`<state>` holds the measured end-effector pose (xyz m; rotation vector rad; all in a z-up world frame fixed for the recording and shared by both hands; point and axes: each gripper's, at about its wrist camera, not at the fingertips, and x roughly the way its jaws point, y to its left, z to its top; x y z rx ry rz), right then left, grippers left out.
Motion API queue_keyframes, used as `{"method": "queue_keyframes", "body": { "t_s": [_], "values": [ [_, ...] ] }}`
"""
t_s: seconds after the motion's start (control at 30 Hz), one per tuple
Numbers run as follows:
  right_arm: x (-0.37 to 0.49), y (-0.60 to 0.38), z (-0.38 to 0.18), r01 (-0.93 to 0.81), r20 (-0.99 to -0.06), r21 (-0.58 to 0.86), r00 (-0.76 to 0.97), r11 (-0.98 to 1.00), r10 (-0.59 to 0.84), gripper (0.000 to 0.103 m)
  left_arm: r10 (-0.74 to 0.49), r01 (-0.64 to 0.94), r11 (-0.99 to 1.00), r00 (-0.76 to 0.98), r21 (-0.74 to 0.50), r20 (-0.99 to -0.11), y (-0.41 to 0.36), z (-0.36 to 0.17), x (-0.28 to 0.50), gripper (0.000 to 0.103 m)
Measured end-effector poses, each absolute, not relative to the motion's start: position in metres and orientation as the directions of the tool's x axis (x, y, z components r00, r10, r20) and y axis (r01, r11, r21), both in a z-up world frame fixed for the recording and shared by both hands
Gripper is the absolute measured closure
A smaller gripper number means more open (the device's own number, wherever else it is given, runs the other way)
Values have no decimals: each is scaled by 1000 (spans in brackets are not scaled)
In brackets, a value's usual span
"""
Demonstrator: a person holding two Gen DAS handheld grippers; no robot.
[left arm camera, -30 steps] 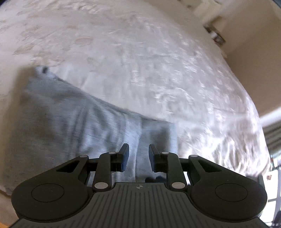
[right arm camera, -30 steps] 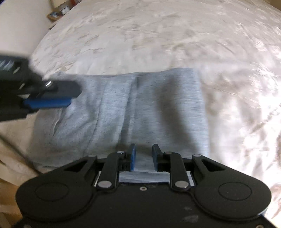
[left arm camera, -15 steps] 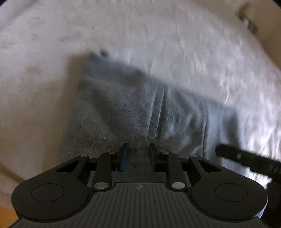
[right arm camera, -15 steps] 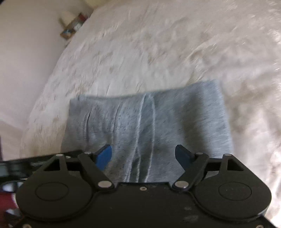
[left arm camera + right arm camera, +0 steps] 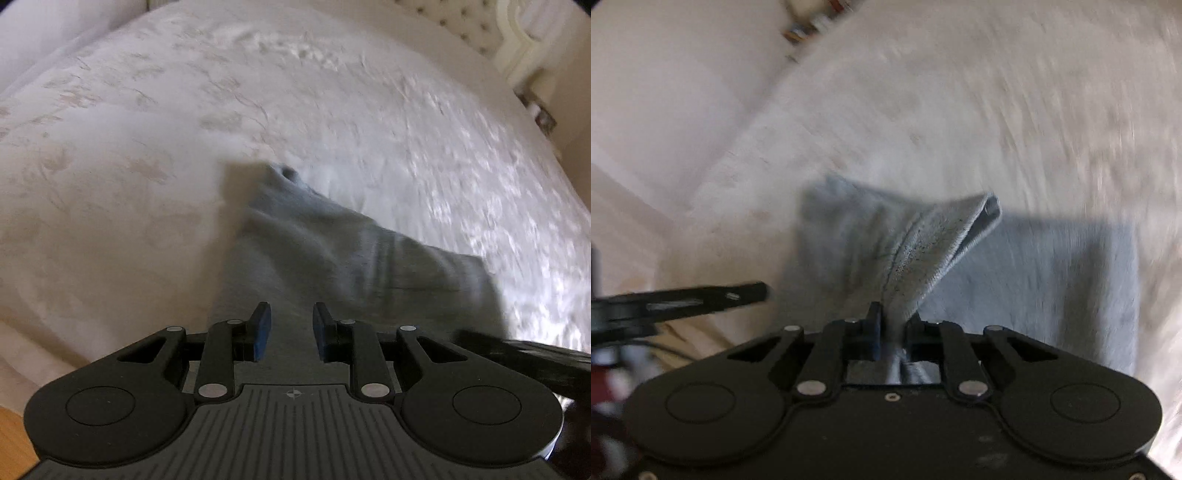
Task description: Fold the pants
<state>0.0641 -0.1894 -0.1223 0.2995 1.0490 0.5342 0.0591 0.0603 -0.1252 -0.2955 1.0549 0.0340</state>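
Grey folded pants lie on a white patterned bedspread. My left gripper hovers over their near edge, its blue pads a narrow gap apart with nothing between them. In the right wrist view the pants show a raised fold running up from my right gripper, whose jaws are closing with that fabric pinched between them. The fold's hemmed end stands off the flat layer. The left gripper's finger shows at the left, apart from the cloth.
The bedspread stretches all around the pants. A tufted headboard and a bedside item are at the far right. Wooden floor shows at the near left corner, and a pale wall lies beyond the bed's left side.
The right gripper's jaws spread wide over the pants, then closed on a fold and raised it. The left gripper swung across the pants with its gap unchanged.
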Motion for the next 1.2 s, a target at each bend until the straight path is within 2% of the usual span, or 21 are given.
{"method": "queue_keyframes", "body": {
  "t_s": [0.1, 0.27, 0.37, 0.57, 0.63, 0.77, 0.9, 0.93, 1.07, 1.2],
  "values": [
    [53, -210, -111, -261, -762, 404, 435, 877, 480, 91, -116, -166, 959, 508, -229, -853, 62, -121, 59, 79],
    [60, -231, -170, -172, -876, 265, 367, 949, 312, 90, -142, -140, 962, 473, -233, -870, 48, -133, 61, 79],
    [60, -236, -190, -140, -889, 266, 347, 954, 299, 90, -155, -116, 967, 440, -227, -884, 35, -143, 63, 79],
    [39, -242, -142, -170, -834, 270, 451, 948, 318, 93, -180, -59, 972, 426, -226, -886, 15, -145, 60, 79],
    [39, -250, -137, -144, -837, 239, 470, 960, 279, 93, -180, -43, 975, 425, -218, -887, 10, -145, 59, 79],
    [50, -266, -175, -86, -890, 235, 380, 968, 250, 91, -183, -48, 975, 393, -218, -901, 5, -158, 63, 79],
    [53, -266, -177, -111, -889, 231, 379, 967, 256, 89, -160, -1, 985, 350, -171, -923, -1, -174, 62, 79],
    [53, -268, -177, -106, -890, 231, 379, 967, 254, 87, -152, 12, 987, 330, -157, -932, -2, -178, 61, 79],
    [50, -276, -174, -66, -890, 215, 398, 974, 223, 68, -153, 49, 988, 296, -145, -943, 2, -183, 50, 78],
    [34, -275, -150, -75, -852, 146, 498, 987, 163, 67, -163, 34, 987, 259, -160, -952, 14, -182, 37, 78]
  ]
}}
